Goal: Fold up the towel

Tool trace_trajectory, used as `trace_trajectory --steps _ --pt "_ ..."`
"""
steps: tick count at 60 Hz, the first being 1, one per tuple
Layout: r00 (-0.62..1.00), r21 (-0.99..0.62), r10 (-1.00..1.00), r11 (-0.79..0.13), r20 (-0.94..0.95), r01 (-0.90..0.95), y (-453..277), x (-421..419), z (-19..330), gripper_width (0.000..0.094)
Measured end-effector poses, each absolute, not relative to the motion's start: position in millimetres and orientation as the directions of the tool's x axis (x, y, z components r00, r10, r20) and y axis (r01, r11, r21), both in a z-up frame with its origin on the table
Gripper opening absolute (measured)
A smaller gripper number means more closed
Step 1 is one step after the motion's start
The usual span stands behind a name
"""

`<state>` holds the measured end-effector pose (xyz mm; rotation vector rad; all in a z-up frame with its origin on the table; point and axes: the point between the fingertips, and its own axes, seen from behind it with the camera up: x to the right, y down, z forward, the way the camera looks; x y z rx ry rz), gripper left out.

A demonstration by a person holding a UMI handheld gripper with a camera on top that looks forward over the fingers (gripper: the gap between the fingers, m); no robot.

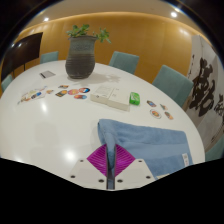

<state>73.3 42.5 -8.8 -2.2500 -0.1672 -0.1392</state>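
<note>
A light blue towel point(150, 143) lies on the white table point(40, 125), spread to the right of and beyond my fingers. My gripper point(111, 150) sits at the towel's near left corner. Its magenta pads point(98, 158) are pressed together with a thin fold of the towel's edge running up between them. The fingers are shut on that edge. The rest of the towel rests flat on the table.
A potted plant point(82, 55) stands at the far middle of the table. Small cards and discs point(62, 92) lie in front of it, with a white and green box point(118, 97) to the right. Teal chairs point(172, 84) ring the far side.
</note>
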Motion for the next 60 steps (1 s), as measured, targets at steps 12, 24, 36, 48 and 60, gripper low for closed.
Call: trace_trajectory --steps 12,24,36,48,60 --pt "0.966 -0.759 0.171 -0.650 -0.196 -0.039 14.8 -6.5 50.0 0.0069" --pt "0.902 -0.769 0.189 -0.606 -0.389 -0.205 17.3 3.9 134.3 0.0070" --pt "0.975 -0.745 0.014 -0.648 -0.221 -0.159 42.5 125.7 59.9 0.0195" --pt "0.999 -0.776 -0.045 -0.630 0.009 -0.021 21.7 221.5 62.9 0.0848" --pt "0.998 -0.803 -0.054 -0.596 0.029 -0.010 -49.6 212.7 127.8 0.0861"
